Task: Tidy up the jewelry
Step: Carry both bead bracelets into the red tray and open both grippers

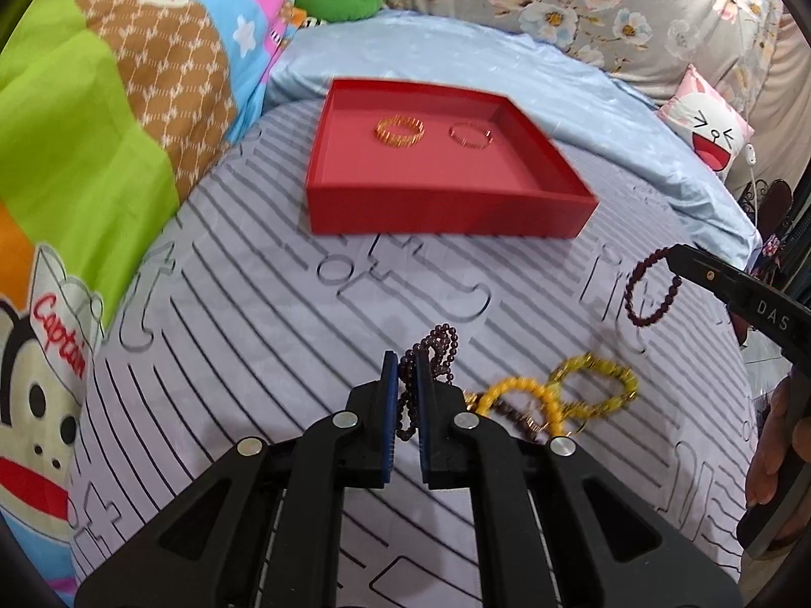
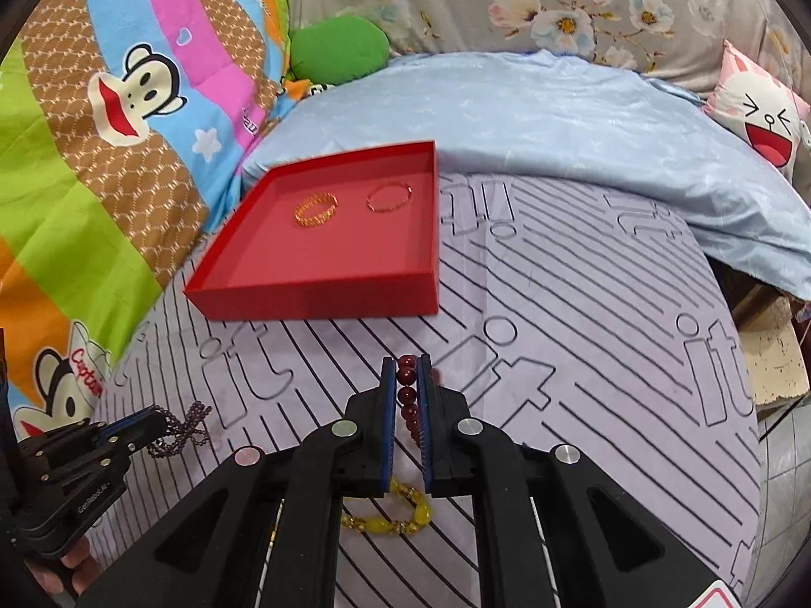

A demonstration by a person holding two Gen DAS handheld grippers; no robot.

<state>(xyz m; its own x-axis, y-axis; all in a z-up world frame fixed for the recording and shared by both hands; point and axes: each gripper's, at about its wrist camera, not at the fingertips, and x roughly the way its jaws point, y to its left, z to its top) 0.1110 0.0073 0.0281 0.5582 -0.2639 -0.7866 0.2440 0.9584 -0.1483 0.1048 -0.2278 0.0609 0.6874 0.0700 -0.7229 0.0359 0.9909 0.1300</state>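
While the cartoon monkey quilt [image 1: 101,116] bunches along the left edge of the bed, the left tool [image 1: 405,370] is clamped on a strand of small dark purple beads [image 1: 436,349], its blue-padded fingers [image 1: 389,405] pressed together with the beads between them. That strand is doubled into loops; part of it sticks out past the fingertips and part hangs below them.

Further in, toward the head of the bed, sits a shallow square red tray [image 1: 441,213] with low stiff walls, resting flat on the striped lilac sheet [image 1: 243,304]. Inside it, side by side near its far wall, lie a gold coil bracelet [image 1: 399,130] and a thin reddish bangle [image 1: 471,133], both flat rings, apart from one another.

Just right of the left tool, on the sheet near the foot edge, a heap of chunky yellow bead bracelets [image 1: 588,385] overlaps a brownish strand I cannot make out clearly.

Right again, the right tool [image 2: 407,380] is closed on a bracelet of round, glossy dark red beads [image 2: 408,395]. Its beads run in a line along the fingers' length, and from the left wrist view the loop hangs open and clear of the sheet. A pale blue satin cover [image 2: 557,116] and a floral pillow [image 2: 557,5] lie beyond.
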